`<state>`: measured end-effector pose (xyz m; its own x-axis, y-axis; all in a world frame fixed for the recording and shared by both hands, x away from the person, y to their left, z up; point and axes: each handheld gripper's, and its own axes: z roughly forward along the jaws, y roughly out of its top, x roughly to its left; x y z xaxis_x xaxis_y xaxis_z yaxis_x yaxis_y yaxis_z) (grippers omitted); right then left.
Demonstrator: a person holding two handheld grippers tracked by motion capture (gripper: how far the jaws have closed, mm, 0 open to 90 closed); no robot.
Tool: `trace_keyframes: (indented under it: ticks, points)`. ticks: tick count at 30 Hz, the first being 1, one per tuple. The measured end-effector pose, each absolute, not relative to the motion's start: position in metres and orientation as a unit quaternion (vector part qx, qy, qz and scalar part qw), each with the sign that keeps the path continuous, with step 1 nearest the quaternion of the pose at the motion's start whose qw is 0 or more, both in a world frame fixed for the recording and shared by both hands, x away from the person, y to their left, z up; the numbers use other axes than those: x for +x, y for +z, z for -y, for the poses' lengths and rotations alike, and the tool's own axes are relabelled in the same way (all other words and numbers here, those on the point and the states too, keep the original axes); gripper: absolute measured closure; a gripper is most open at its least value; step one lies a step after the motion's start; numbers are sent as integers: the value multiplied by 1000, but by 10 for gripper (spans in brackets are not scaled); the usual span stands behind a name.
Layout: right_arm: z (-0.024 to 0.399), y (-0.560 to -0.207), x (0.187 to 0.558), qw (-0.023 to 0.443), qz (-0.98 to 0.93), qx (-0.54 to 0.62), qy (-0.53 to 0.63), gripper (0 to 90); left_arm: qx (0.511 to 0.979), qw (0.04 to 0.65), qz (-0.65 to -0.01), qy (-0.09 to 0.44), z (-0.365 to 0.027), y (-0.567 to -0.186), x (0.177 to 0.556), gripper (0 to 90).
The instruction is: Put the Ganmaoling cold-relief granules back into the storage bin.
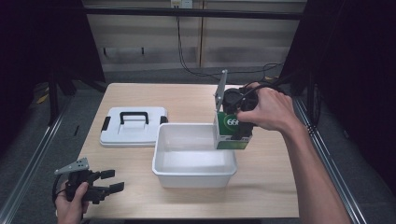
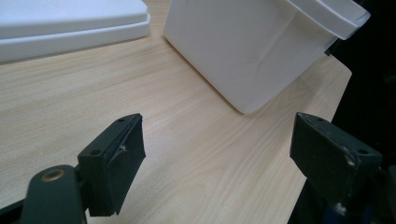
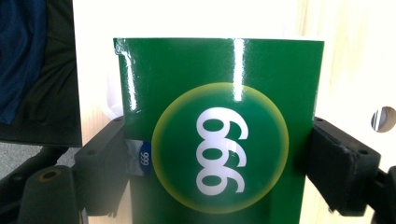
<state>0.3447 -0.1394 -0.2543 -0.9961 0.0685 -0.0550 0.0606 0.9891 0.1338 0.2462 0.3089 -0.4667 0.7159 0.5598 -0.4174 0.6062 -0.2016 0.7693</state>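
The table was a light wooden table with a pale grain. It stood in a dim room, with dark curtains at both sides and pale cupboard doors at the far wall. A thin black cable hung down in front of those doors. Grey floor showed around the table, and metal rails ran along the left and right edges.

Near the middle of the table sat a white plastic tub, open at the top. Just to its left lay a flat white plastic lid with a black handle.

The right gripper was held by the right hand over the far right corner of the tub. Its jaws were closed on a shiny green cardboard box with white numbers in a yellow-ringed circle, one jaw pressing on each side. The box was up in the air, above the tub's right rim, not touching the table. It stood upright, so its long side ran up and down. Its printed face looked toward the near side of the table.

The left gripper was at the near left corner of the table, held by the left hand. Its jaws were wide apart and held nothing. It pointed right, toward the tub, which stood well apart from it.
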Motion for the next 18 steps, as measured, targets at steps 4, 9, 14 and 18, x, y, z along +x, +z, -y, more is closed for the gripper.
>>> trace_keyframes:
  ticks: [4, 9, 14, 18]
  points:
    - [132, -259, 347, 26, -997, 29, 68, 161, 775, 508, -375, -24, -309, -467, 246, 178]
    - [122, -267, 348, 27, -997, 22, 70, 161, 773, 510, -377, -25, -309, -467, 246, 178]
    - [113, -277, 353, 17, -997, 19, 67, 160, 775, 508, -375, -25, -309, -467, 247, 178]
    - [107, -285, 357, 11, -998, 21, 62, 160, 773, 511, -375, -26, -309, -467, 247, 178]
